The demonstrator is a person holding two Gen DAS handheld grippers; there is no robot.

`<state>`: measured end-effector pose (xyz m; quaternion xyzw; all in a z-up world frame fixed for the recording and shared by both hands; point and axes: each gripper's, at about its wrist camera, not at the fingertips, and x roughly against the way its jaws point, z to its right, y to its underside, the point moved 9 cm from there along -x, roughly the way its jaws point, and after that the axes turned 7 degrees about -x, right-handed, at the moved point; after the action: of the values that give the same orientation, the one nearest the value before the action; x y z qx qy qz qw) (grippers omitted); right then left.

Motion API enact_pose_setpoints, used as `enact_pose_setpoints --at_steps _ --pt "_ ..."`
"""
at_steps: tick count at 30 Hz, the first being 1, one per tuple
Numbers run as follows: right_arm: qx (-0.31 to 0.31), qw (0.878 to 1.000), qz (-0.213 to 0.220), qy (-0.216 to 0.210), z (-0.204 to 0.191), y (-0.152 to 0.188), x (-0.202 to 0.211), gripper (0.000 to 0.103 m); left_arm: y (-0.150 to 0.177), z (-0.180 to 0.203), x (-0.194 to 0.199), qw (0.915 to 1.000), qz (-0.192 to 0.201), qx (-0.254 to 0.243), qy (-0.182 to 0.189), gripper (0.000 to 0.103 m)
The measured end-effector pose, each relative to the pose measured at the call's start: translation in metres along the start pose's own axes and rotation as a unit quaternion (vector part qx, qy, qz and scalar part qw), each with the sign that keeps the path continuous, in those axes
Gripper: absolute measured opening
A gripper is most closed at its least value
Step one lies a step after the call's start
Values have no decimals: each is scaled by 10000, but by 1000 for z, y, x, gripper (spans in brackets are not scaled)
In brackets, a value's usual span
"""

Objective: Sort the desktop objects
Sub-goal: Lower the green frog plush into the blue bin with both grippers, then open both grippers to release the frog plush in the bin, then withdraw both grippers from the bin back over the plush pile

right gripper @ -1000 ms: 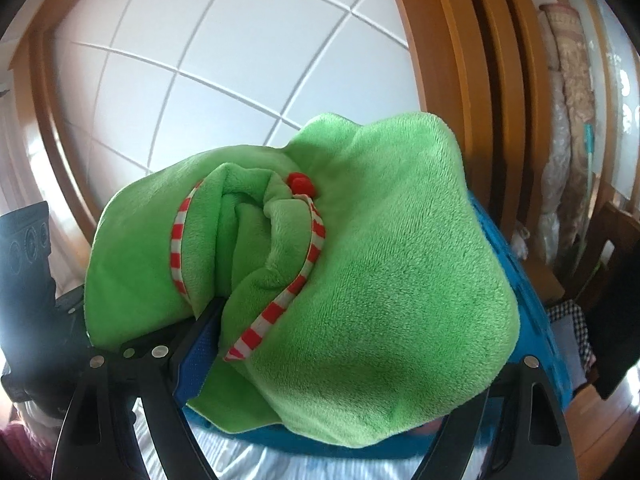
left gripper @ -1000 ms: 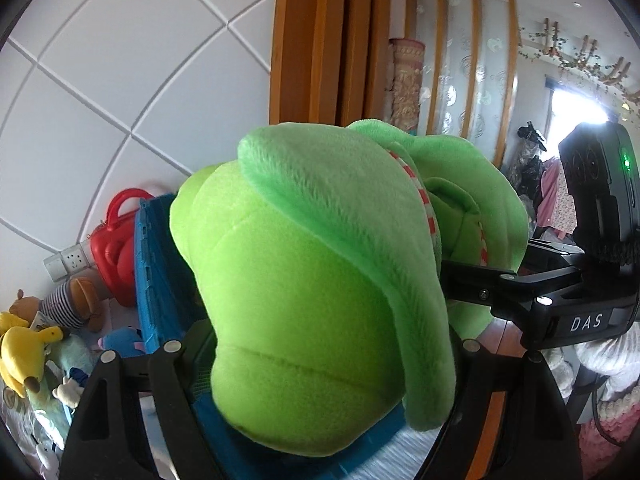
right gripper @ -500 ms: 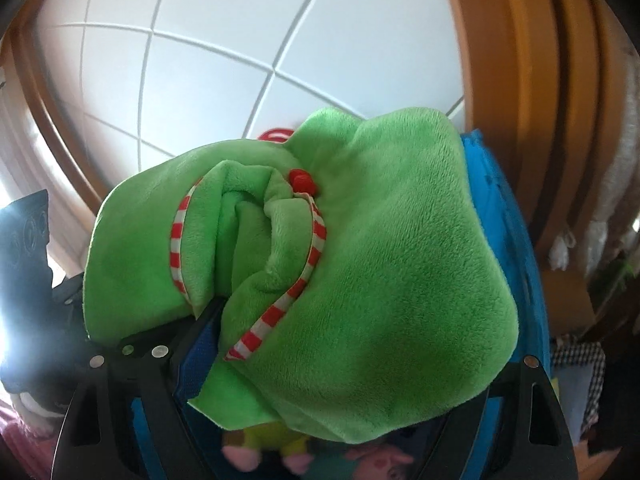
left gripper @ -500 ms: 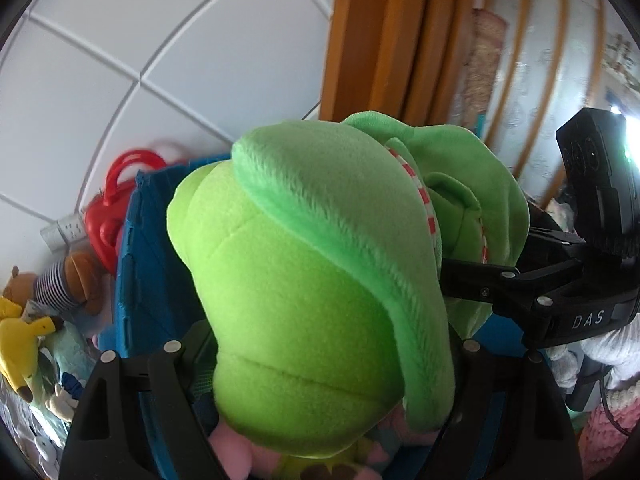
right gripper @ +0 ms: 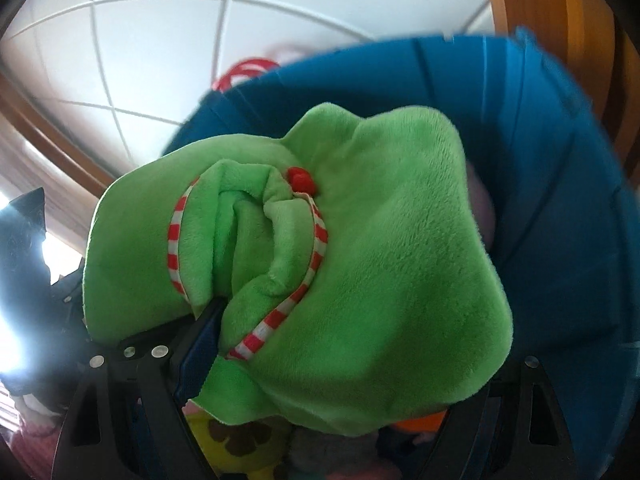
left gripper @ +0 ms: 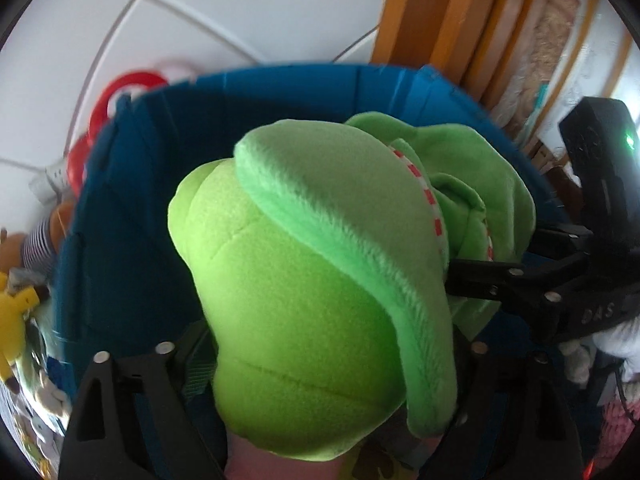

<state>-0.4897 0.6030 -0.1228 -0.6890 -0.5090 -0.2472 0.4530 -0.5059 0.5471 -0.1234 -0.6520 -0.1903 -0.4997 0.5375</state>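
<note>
A big green plush toy (left gripper: 304, 300) with a red-and-white striped trim (right gripper: 320, 240) hangs between both grippers, low inside the mouth of a blue bin (left gripper: 120, 240). My left gripper (left gripper: 320, 360) has its jaws opening; the plush still fills the gap and touches both fingers. My right gripper (right gripper: 344, 356) is shut on the other side of the green plush toy (right gripper: 380, 260), and its black fingers (left gripper: 500, 280) show at the right of the left wrist view. The blue bin (right gripper: 560, 200) curves around behind the toy.
Other soft toys lie in the bin below: a pink one (left gripper: 256, 464), a yellow one with brown spots (right gripper: 236, 436). Left of the bin sit a red plastic item (left gripper: 120, 92), a striped bear (left gripper: 36, 240) and a yellow plush (left gripper: 16, 312). Behind are a white panelled wall and wooden slats (left gripper: 440, 20).
Both grippers have come down and forward with the green plush, from above the bin into its mouth. The left fingers stand slightly wider apart.
</note>
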Motion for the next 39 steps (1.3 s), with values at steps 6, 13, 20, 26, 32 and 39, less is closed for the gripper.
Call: enact_pose_setpoints --at_steps 6,13,20,26,32,39 --pt "-230 9997 -30 -23 32 0 -12 90 6 -2 -16 9995 -95 301 45 102" --pt "-186 9994 216 204 47 -1 0 101 0 -20 -12 9987 46 444 -251 103" --pt "54 9986 332 406 33 -10 10 102 1 -23 25 9983 314 268 -419 103" --pt "480 9923 604 971 15 6 45 102 27 -14 71 9970 424 -4 -647 103" --pt "821 9792 915 1611 0 43 90 102 51 -3 116 9945 781 -123 -687 103" --pt "1021 9720 1420 1568 -24 93 131 102 95 13 171 9866 1335 -214 -917 103"
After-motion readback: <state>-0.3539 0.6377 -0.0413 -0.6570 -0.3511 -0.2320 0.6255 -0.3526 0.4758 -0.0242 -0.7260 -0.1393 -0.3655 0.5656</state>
